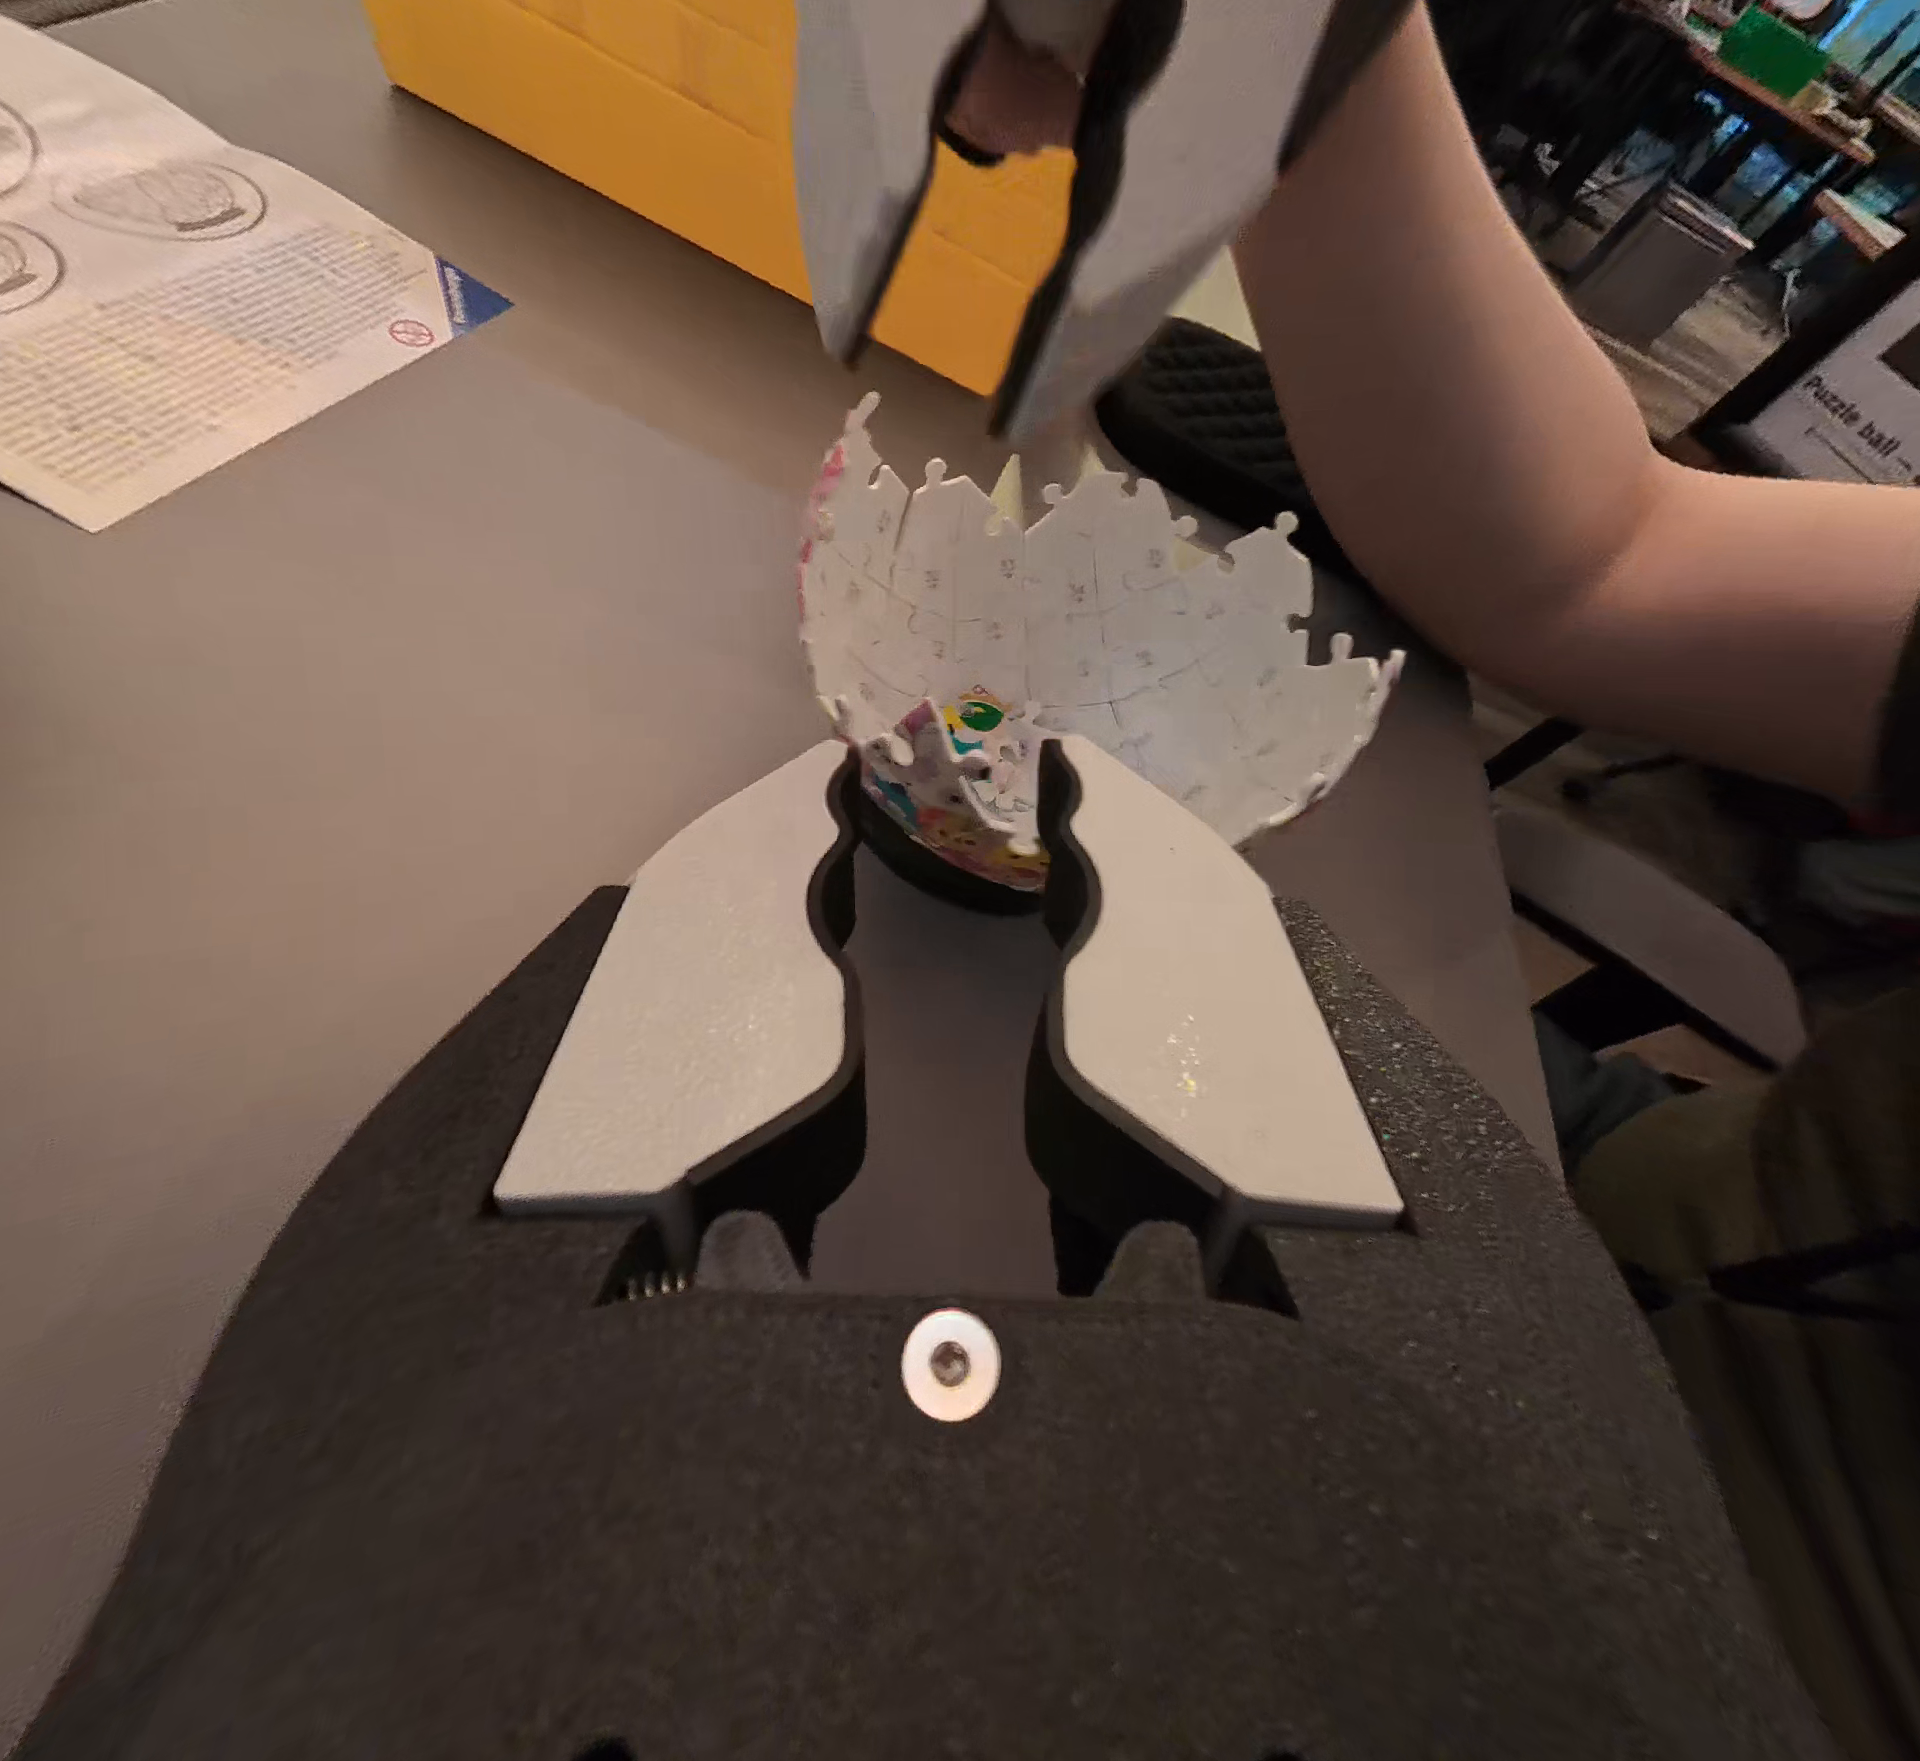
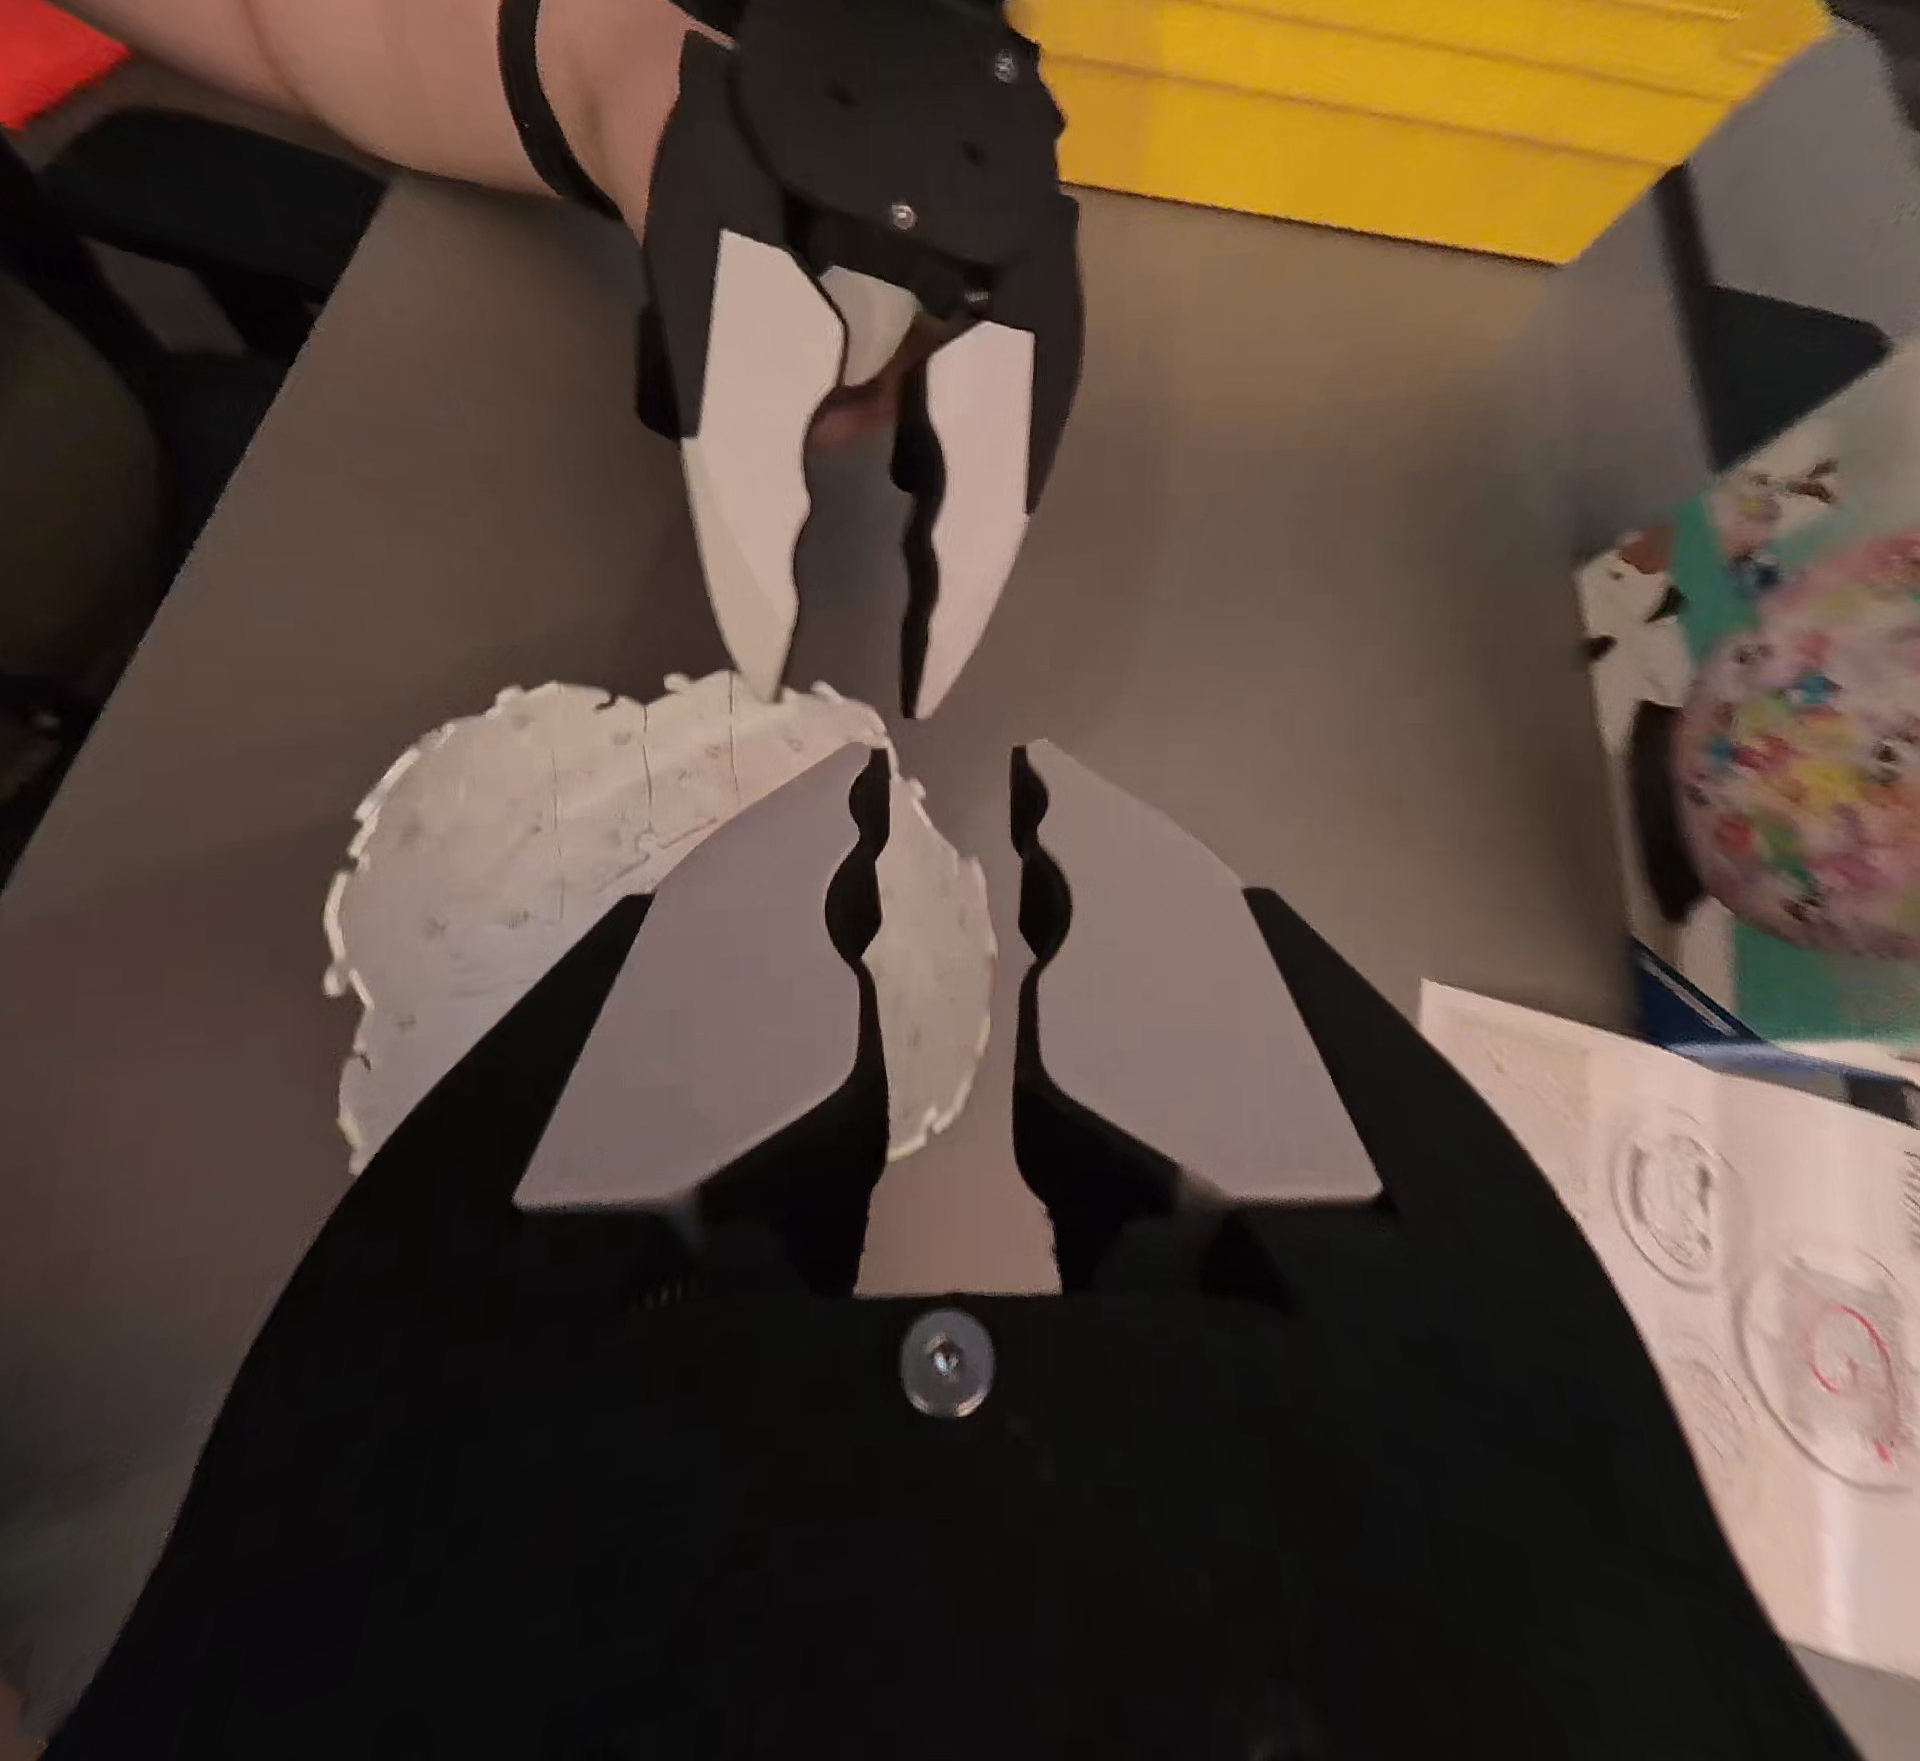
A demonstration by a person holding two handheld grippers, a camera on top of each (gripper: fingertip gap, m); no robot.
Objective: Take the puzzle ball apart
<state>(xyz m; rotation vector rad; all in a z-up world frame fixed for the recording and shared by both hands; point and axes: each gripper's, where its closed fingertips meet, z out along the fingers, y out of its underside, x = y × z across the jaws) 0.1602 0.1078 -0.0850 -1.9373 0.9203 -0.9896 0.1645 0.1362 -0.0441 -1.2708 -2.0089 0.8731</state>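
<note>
Printing covers instruction leaflet (image 1: 197,277) beside yellow box (image 1: 623,38).

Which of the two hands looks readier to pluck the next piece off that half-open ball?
The right, probably. The right gripper hangs open just above the jagged rim of the puzzle ball, while the left gripper sits low, its fingers flanking the ball's coloured base as if steadying it.

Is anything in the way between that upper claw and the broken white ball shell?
Nothing visible does. The right gripper hangs open above the jagged rim of the white jigsaw-piece puzzle ball shell, only air between them. The left gripper sits at the shell's lower near side.
</note>
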